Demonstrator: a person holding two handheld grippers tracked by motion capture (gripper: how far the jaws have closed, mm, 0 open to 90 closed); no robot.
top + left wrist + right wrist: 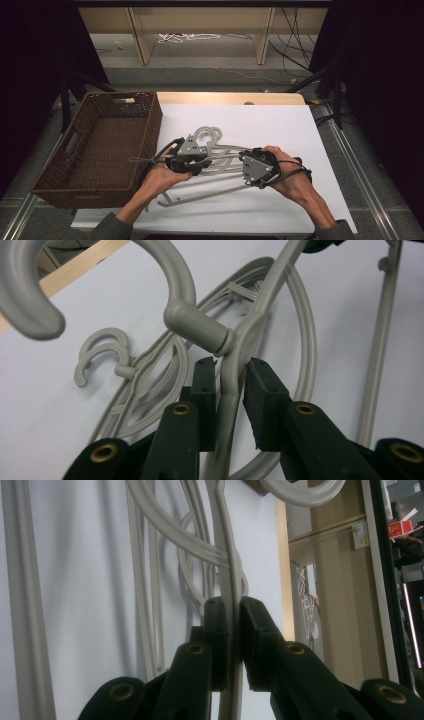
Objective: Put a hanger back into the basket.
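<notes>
- Left gripper [227,385]: in the left gripper view its two black jaws stand narrow on either side of the shoulder bar of a grey plastic clothes hanger [235,365], just below the collar where the hook joins the body. The right pad lies against the bar; the left pad is at the bar, with at most a sliver of gap that cannot be judged. The jaws are clamped on the hanger.
- In the high view the left gripper [186,159] lies in the person's left hand [162,175], low over the white table surface [280,125], at the hook end of the hanger [220,162].
- Right gripper [231,630]: in the right gripper view both black pads press flat on a thin grey bar of the hanger [227,580], which passes straight up between them. No gap shows on either side. The jaws are closed firmly on the bar.
- In the high view the right gripper [255,167] sits in the person's right hand [290,175], at the other end of the same grey hanger.
- Hanger position: held between the two grippers near the middle of the table, close to the person.
- Further grey plastic hangers [130,385] lie flat on the white surface under and beside the held one, their hooks [207,134] pointing away from the person.
- A dark brown woven basket [80,180] stands at the left edge of the table, just beside the left hand.
</notes>
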